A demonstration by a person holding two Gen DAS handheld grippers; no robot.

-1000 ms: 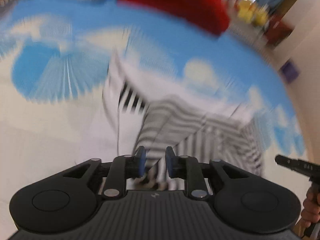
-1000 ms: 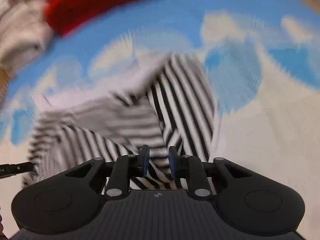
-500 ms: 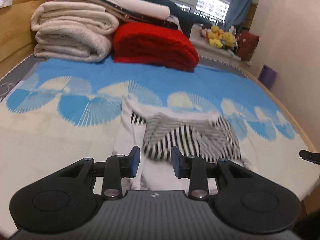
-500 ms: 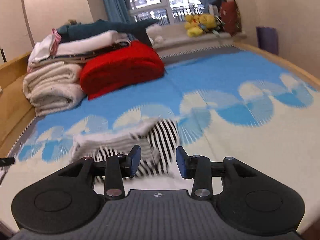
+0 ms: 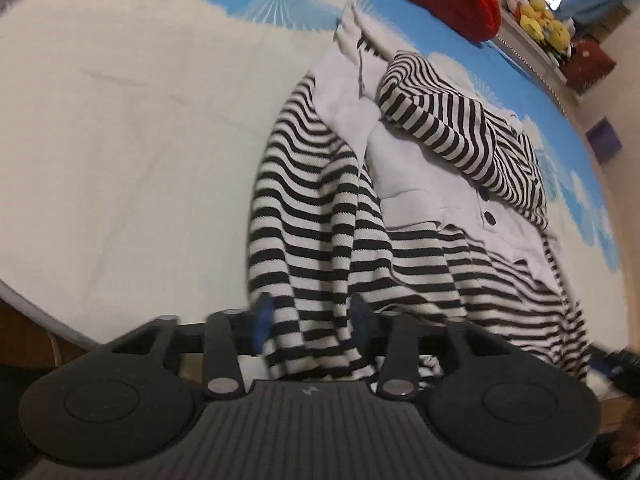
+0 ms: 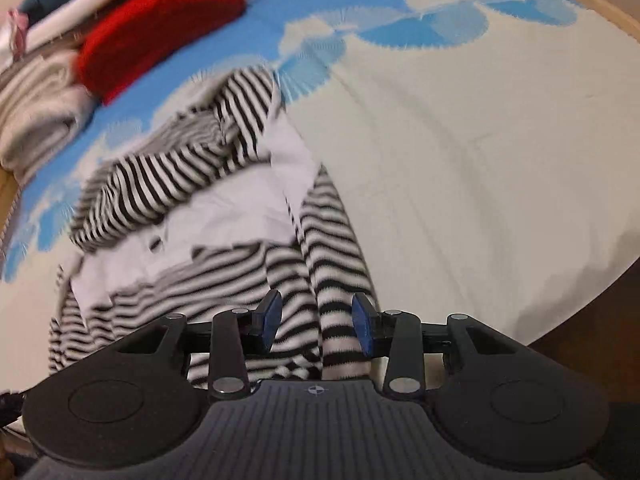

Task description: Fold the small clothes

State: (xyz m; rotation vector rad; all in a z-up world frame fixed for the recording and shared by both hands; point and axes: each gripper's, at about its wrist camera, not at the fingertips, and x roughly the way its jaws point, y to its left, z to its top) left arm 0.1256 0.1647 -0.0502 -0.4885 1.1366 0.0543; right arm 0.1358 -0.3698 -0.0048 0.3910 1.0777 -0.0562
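Black-and-white striped knit garment [image 5: 400, 208] is lying crumpled at 12 o'clock on the cream-and-blue bedspread [image 5: 120, 120]. Left gripper [image 5: 310, 322] is opening, right gripper [image 6: 316, 320] standing parted (cloth between both, unpinched). Next: regrasping hem corners, I'm guessing.

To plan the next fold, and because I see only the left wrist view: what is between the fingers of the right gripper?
Observer: A sleeve of the striped garment lies between the fingers of the right gripper. The fingers stand apart and do not pinch it.
Operator: What lies beside the red blanket?
Observer: Folded beige blankets, on its left in the right wrist view.
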